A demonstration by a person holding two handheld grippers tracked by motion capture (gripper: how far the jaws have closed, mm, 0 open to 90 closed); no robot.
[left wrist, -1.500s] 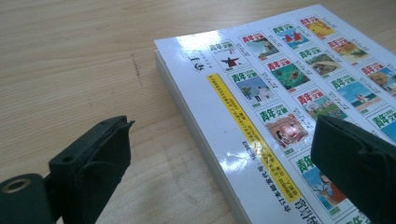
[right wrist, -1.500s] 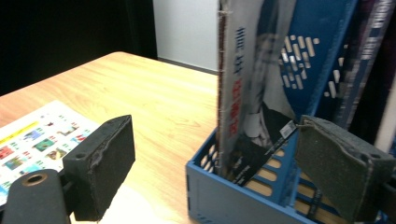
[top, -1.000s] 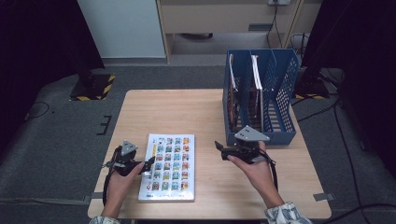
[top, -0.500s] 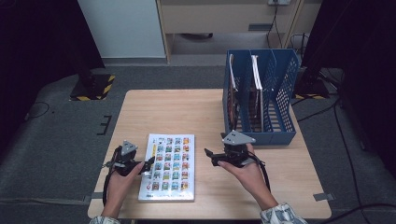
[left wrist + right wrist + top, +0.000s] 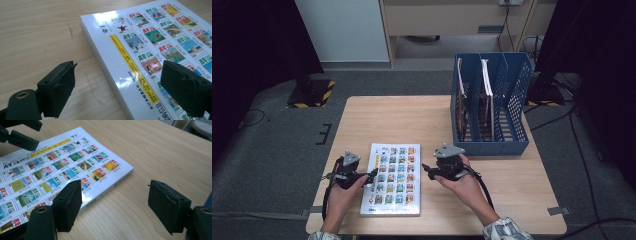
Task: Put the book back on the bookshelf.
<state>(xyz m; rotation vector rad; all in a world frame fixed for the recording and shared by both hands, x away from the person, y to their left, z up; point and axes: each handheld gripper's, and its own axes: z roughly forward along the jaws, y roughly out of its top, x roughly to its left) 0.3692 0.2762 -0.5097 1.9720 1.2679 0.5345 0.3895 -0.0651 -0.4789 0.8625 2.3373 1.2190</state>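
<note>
A book [image 5: 392, 178] with a cover of small coloured pictures lies flat on the wooden surface [image 5: 412, 120], near the person's edge. The left hand-held gripper [image 5: 371, 176] sits at the book's left edge; its jaws have just been closing a little and stand apart, one over the surface, one over the cover, gripping nothing. The right hand-held gripper [image 5: 427, 170] is just beside the book's right edge, its jaws also closing lately, wide apart, holding nothing. A blue file rack [image 5: 512, 115] stands well apart at the rear right.
</note>
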